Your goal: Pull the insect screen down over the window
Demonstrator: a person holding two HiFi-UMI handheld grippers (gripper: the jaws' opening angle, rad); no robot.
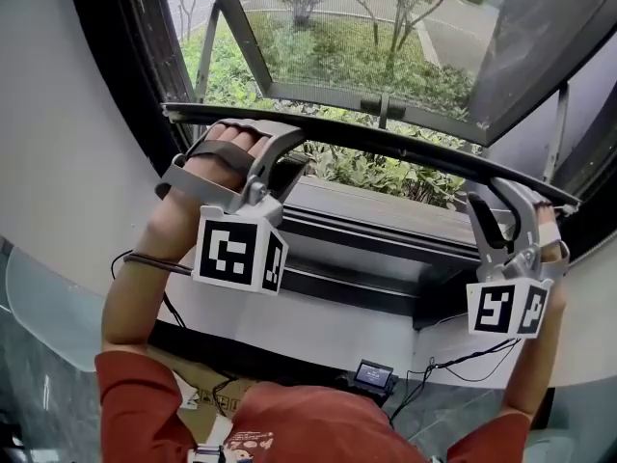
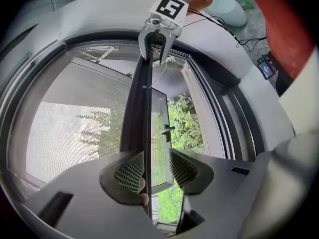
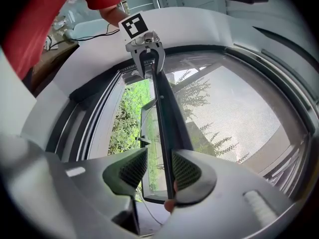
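Note:
The insect screen's dark pull bar [image 1: 386, 143] runs across the window from left to right, with the grey mesh [image 1: 366, 37] above it. My left gripper [image 1: 280, 141] straddles the bar near its left end. My right gripper [image 1: 496, 196] straddles it near the right end. In the left gripper view the bar [image 2: 139, 108] lies against the left pad, with a gap to the right pad; the left gripper [image 2: 151, 168] is open. In the right gripper view the bar [image 3: 167, 113] rests on the right pad, clear of the left one; the right gripper [image 3: 154, 168] is open too.
Below the bar are the dark window sill [image 1: 386, 220] and green shrubs [image 1: 376, 167] outside. White wall [image 1: 67, 162] flanks the frame. A small device [image 1: 374, 376] with cables lies under the sill. The outward-tilted glass sash [image 2: 159, 133] hangs beyond the bar.

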